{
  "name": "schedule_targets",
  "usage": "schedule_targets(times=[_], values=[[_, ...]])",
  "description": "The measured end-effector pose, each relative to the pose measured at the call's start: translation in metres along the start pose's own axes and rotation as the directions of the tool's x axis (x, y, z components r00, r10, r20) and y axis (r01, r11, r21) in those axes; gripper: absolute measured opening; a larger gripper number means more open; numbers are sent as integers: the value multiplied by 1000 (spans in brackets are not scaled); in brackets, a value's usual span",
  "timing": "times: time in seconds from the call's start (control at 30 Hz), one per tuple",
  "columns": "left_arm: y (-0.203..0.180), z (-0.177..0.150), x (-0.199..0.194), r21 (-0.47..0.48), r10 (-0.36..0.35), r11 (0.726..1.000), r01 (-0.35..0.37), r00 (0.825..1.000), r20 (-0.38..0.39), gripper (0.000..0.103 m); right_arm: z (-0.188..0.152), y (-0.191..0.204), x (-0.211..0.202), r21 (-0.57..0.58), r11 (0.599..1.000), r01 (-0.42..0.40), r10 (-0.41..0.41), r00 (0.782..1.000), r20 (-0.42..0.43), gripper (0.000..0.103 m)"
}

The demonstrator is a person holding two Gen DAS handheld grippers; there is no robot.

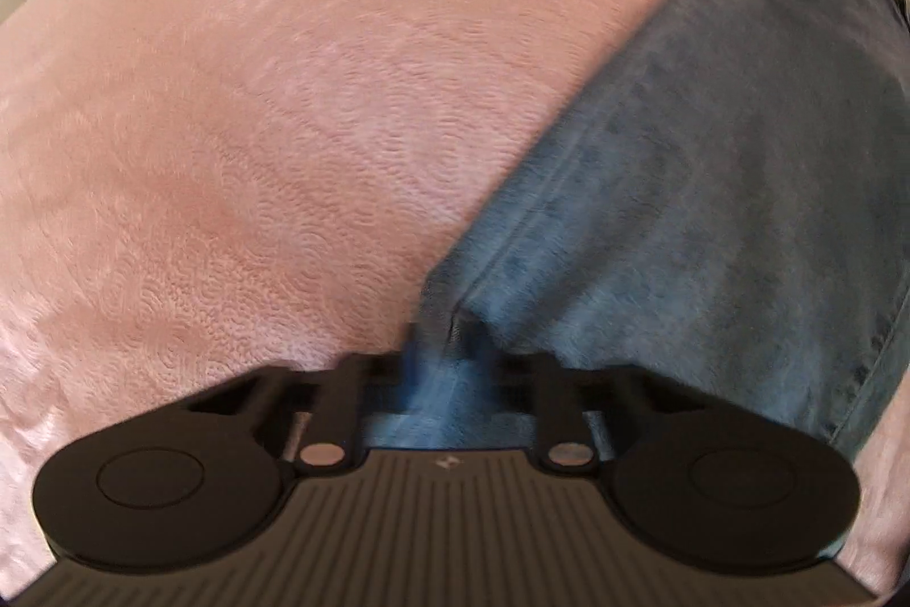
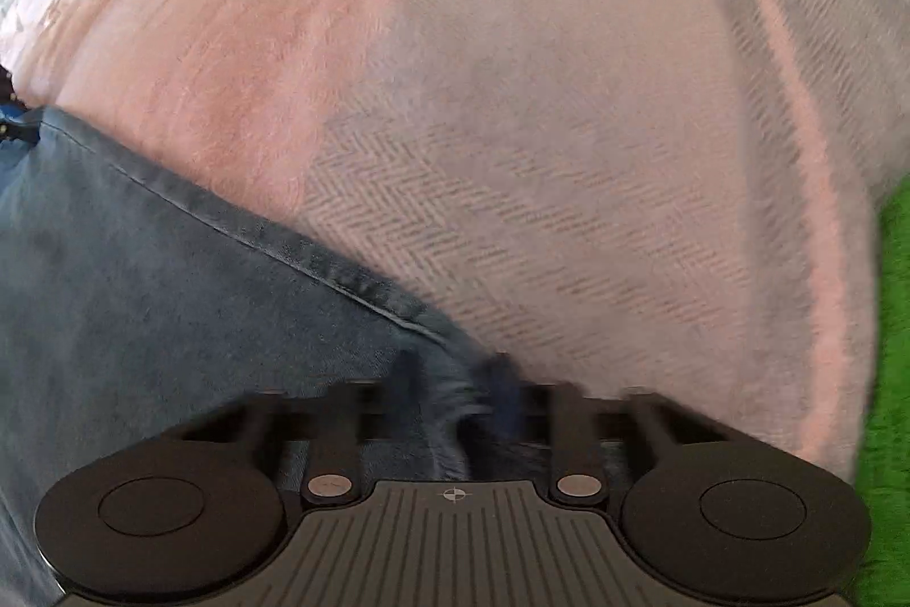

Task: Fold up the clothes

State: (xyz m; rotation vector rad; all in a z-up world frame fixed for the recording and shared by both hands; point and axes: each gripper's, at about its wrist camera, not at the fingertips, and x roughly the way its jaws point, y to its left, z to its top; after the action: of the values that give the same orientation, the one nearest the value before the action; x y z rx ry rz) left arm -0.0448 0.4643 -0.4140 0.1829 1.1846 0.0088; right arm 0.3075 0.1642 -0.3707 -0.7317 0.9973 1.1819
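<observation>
Denim garment (image 1: pixel 711 163) lies on the pink blanket (image 1: pixel 256 123); left hand-held gripper (image 1: pixel 441 351) pinches its corner, right hand-held gripper (image 2: pixel 455 379) pinches its seamed edge; keep both corners level and taut, lay edge onto edge.

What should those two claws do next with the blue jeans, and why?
Probably lift and carry the pinched edge across to fold the jeans over. The left gripper and right gripper each seem shut on denim at a corner, and the rest lies flat on the pink blanket.
</observation>
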Motion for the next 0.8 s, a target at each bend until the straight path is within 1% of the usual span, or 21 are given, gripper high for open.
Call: schedule_targets(times=[0.03, 0.07, 0.13, 0.2, 0.27, 0.33, 0.4, 0.47, 0.5, 0.53, 0.57, 0.6, 0.63, 0.67, 0.7, 0.73, 0.77, 0.8], values=[[-7, -3, -7, 6, 30, 1000, -30, 999, 11, 5, 0, 0, -1, -5, 1000, -6, 6, 1000, -2, 14], [-14, -6, -15, 3, 61, 998, -61, 998, 27, 4, -3, 2, -8, -14, 1000, -5, 6, 1000, 18, 13], [-31, -14, -39, -25, 127, 992, -125, 990, 66, 4, -14, 15, -37, -42, 999, 16, -12, 995, 96, 12], [-49, -23, -65, -64, 192, 980, -186, 976, 104, 4, -29, 32, -69, -83, 995, 53, -38, 984, 176, 11], [-71, -39, -103, -135, 250, 964, -231, 956, 151, 4, -50, 50, -103, -107, 990, 88, -58, 965, 255, 11], [-96, -58, -144, -208, 295, 944, -255, 936, 190, 4, -78, 69, -140, -104, 988, 110, -69, 940, 334, 11], [-130, -79, -179, -264, 325, 926, -268, 923, 204, 4, -114, 89, -173, -99, 988, 116, -68, 917, 393, 11], [-165, -101, -214, -317, 353, 907, -278, 912, 210, 4, -155, 112, -193, -107, 986, 128, -76, 914, 398, 11], [-185, -112, -227, -344, 359, 897, -277, 911, 202, 4, -176, 124, -202, -113, 984, 135, -80, 915, 395, 11], [-206, -123, -237, -373, 361, 886, -273, 914, 187, 4, -198, 136, -211, -118, 983, 142, -85, 916, 392, 11], [-228, -136, -244, -411, 352, 873, -263, 922, 159, 6, -216, 149, -212, -121, 981, 150, -95, 924, 372, 13], [-248, -147, -243, -458, 337, 852, -253, 935, 111, 8, -235, 162, -207, -122, 980, 158, -112, 941, 319, 21], [-268, -156, -239, -504, 319, 827, -249, 946, 57, 13, -254, 173, -200, -124, 978, 165, -130, 959, 252, 29], [-284, -164, -236, -549, 295, 803, -234, 955, 23, 15, -273, 181, -195, -100, 980, 172, -150, 968, 200, 52], [-297, -172, -234, -592, 266, 778, -212, 964, 5, 15, -292, 187, -191, -63, 982, 179, -168, 973, 156, 61], [-311, -179, -232, -634, 236, 750, -190, 972, -12, 15, -311, 193, -187, -25, 982, 188, -184, 977, 111, 63], [-324, -187, -230, -674, 206, 719, -170, 978, -27, 16, -325, 196, -185, 29, 982, 185, -186, 980, 76, 63], [-337, -194, -228, -713, 174, 685, -151, 984, -41, 17, -334, 194, -186, 109, 980, 167, -175, 982, 65, 63]])
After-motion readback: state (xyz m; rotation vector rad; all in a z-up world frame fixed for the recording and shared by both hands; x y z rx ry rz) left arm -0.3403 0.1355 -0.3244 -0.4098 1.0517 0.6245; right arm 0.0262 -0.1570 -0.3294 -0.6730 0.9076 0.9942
